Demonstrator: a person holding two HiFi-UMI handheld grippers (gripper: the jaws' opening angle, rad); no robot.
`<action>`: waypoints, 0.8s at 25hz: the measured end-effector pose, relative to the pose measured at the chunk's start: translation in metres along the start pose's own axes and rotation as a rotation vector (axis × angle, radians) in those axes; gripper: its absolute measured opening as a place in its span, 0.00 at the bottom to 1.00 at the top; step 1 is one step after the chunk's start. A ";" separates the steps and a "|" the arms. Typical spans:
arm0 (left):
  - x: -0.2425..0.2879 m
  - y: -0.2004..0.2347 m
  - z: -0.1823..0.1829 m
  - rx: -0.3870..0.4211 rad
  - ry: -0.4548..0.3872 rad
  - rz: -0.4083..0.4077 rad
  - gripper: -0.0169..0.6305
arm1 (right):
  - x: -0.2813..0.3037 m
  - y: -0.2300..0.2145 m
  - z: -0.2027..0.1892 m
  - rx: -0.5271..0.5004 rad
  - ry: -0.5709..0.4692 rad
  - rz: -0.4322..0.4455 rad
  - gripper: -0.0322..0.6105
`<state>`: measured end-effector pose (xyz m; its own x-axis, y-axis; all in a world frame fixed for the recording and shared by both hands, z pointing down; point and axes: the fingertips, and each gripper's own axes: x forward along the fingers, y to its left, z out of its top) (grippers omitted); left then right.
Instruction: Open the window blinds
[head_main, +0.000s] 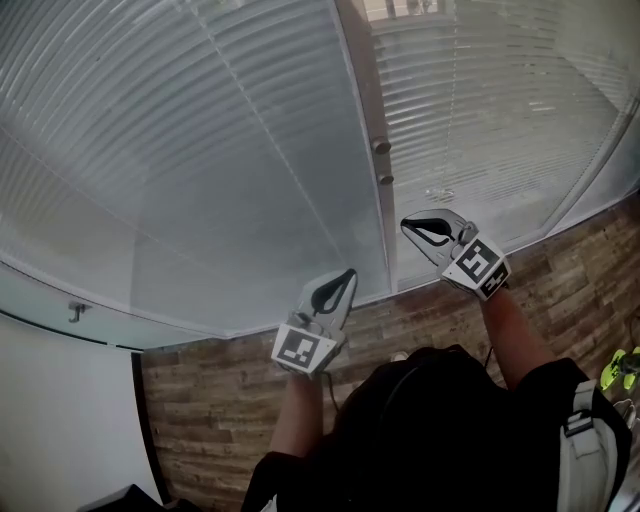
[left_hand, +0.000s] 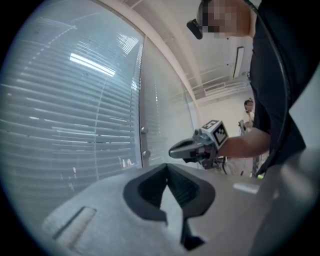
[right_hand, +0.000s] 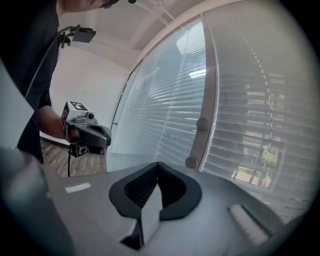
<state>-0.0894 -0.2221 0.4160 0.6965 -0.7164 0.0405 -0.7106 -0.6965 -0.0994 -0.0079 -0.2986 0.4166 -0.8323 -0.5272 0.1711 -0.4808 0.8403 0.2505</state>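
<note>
Blinds (head_main: 200, 150) span the full window ahead of the person, in two panels behind glass. The left panel's slats lie shut, so no outdoor view passes.

Left gripper (head_main: 345, 281): held low in front of the left panel's lower edge, near the glass and clear of it. Its fingers are pressed together with nothing between them. It has nothing to operate where it is, so it is probably only being carried along.

Post (head_main: 362, 90): upright divider between the two panels. It carries two round knobs (head_main: 383, 162), one above the other. These are probably the slat controls, which would explain why both grippers are held close to the post.

Right gripper (head_main: 408, 228): just right of the post, below the knobs and apart from them. Its fingers are also pressed together and empty. They must spread before either knob can be pinched.

Right panel (head_main: 490, 100): in the right gripper view, greenery shows between its slats, so they stand partly tilted.

Clearance: the glass is the forward limit, and the post stands proud of it. The floor (head_main: 220, 400) below the sill is bare near the grippers. Open room lies behind and to either side, and the two grippers are well apart.
</note>
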 end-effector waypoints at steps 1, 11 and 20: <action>0.003 0.002 0.000 0.002 0.000 -0.005 0.03 | 0.002 -0.004 0.001 -0.013 0.004 -0.003 0.06; 0.028 0.006 -0.002 0.010 -0.010 -0.051 0.03 | 0.007 -0.037 0.018 -0.193 0.046 -0.065 0.06; 0.045 0.007 -0.001 0.037 -0.062 -0.098 0.03 | 0.008 -0.058 0.045 -0.383 0.112 -0.149 0.08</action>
<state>-0.0631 -0.2592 0.4184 0.7678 -0.6406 -0.0093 -0.6358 -0.7601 -0.1344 0.0008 -0.3458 0.3607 -0.7162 -0.6677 0.2029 -0.4390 0.6571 0.6127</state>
